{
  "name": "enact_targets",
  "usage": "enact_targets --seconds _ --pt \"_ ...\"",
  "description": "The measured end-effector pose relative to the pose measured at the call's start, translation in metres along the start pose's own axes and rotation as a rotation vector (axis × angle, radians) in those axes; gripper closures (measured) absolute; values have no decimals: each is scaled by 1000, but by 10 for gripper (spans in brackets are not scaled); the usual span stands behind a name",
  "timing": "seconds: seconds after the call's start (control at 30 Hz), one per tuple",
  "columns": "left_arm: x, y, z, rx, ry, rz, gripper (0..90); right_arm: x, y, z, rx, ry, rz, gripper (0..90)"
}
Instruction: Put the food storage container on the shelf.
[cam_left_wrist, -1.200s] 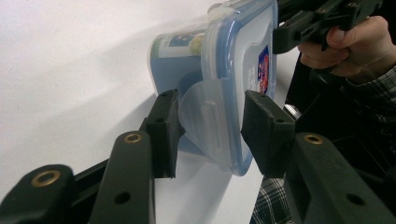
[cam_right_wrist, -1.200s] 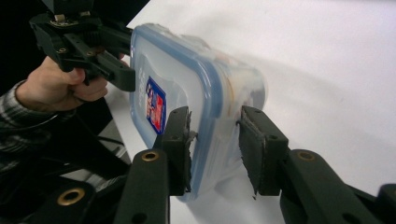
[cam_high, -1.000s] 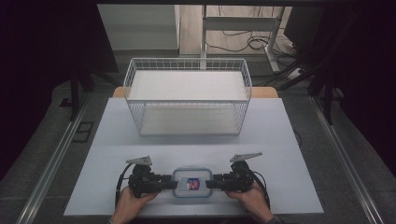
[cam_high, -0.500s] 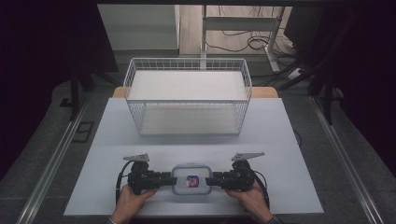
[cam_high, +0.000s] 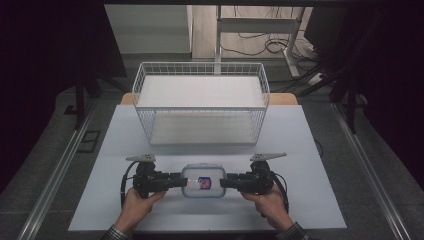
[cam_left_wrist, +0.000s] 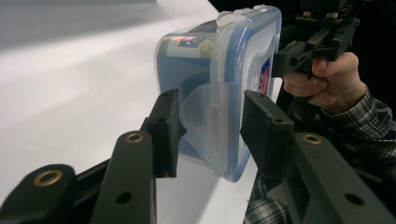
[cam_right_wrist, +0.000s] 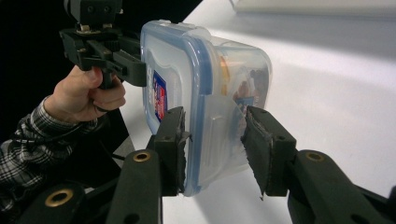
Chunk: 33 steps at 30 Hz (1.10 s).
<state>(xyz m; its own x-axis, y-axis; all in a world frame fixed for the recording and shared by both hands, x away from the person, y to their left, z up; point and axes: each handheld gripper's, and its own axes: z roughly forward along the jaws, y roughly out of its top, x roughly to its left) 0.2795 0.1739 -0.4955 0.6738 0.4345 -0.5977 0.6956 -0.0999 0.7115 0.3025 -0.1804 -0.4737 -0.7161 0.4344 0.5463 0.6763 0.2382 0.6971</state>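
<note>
Both claws have come up a bit off the desk (cam_high: 125, 135) since a second ago, and the lidded plastic food container (cam_high: 202, 182) has come up with them, so the pick-up looks done. Left claw (cam_high: 176, 181) is pinching one short end of the container, its pads (cam_left_wrist: 164, 126) squeezing the side latch flap. Right claw (cam_high: 226, 182) was closing a touch more just now and is clamped on the opposite end, pads (cam_right_wrist: 173, 140) on lid and wall. So the container hangs between the two claws, lid up. My guess at what's left: carry it forward to the white wire basket (cam_high: 200, 100) well beyond the claw tips and set it inside. Nothing in there yet.
</note>
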Motion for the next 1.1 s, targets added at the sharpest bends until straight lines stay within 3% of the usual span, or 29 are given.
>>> enact_targets --seconds 0.23,0.6,1.1 --pt "-4 25 -3 -12 -5 9 587 0 28 -9 -23 5 4 587" --pt "-12 72 -14 -30 22 47 586 1 74 -22 -55 15 -22 587" --pt "-10 129 -24 -48 36 57 584 -2 129 -30 -96 6 -25 585"
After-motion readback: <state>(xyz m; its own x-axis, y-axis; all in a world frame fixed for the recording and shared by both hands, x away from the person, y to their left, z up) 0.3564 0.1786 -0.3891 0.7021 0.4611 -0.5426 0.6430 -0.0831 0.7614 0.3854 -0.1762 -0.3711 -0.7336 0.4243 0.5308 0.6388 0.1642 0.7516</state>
